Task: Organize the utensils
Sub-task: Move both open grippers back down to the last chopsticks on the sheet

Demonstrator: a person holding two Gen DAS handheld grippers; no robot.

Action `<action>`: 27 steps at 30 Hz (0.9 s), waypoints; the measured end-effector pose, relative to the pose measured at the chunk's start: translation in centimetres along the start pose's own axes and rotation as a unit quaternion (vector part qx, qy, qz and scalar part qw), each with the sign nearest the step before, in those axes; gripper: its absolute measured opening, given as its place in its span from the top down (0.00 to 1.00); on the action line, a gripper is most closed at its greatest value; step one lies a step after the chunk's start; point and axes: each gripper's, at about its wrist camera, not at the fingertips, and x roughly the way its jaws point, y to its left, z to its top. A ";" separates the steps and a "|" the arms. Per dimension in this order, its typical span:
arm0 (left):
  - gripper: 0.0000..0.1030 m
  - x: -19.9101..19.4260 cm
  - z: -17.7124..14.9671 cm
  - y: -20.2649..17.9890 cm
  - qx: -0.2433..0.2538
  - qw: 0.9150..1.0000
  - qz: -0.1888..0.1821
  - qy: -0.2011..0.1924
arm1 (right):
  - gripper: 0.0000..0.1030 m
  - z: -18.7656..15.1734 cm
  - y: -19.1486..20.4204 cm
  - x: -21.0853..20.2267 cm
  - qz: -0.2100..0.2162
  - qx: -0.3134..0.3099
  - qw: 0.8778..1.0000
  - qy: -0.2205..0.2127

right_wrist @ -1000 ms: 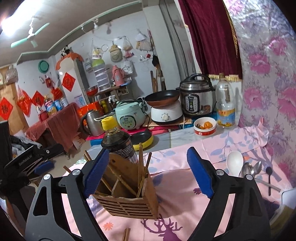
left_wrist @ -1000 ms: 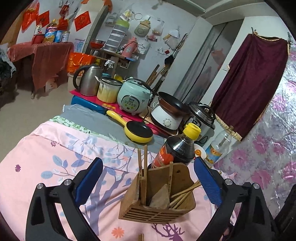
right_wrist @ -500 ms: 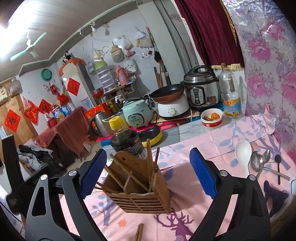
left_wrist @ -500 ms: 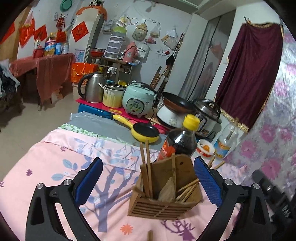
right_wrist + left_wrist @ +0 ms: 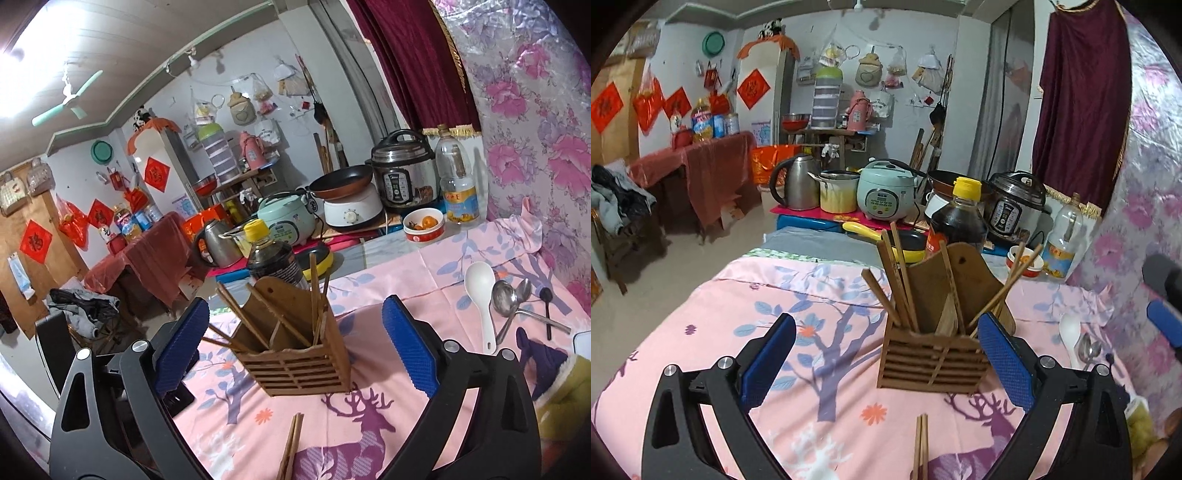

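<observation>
A slatted wooden utensil holder stands on the pink tablecloth with several chopsticks leaning in it. A loose pair of chopsticks lies on the cloth in front of it. My left gripper is open just short of the holder and touches nothing. My right gripper faces the holder from the other side; its jaws are opening and grip nothing. To the right lie a white spoon, metal spoons and a small black spoon.
A dark sauce bottle stands right behind the holder. Further back are a yellow pan, a bowl of oranges, an oil bottle and several cookers. The flowered wall bounds the table on the right.
The left wrist view has swung so the holder sits nearer and further right, with the spoons now showing. The right view shifted too, and the loose chopsticks show more fully. Both grippers remain unloaded.
</observation>
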 end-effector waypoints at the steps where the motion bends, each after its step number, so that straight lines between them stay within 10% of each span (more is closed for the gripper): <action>1: 0.06 -0.4 -0.4 0.0 0.005 1.000 0.001 -0.002 | 0.11 -0.1 0.1 -0.2 0.001 -0.001 1.000 -0.001; 16: 0.06 -5.4 -8.3 5.4 0.029 0.997 0.070 0.014 | 0.06 -6.6 1.4 -4.4 -0.018 -0.076 0.997 -0.003; 27: 0.06 -7.2 -8.2 7.2 -0.004 0.998 0.057 0.003 | 0.06 -18.1 1.3 -1.6 -0.035 -0.250 0.950 0.182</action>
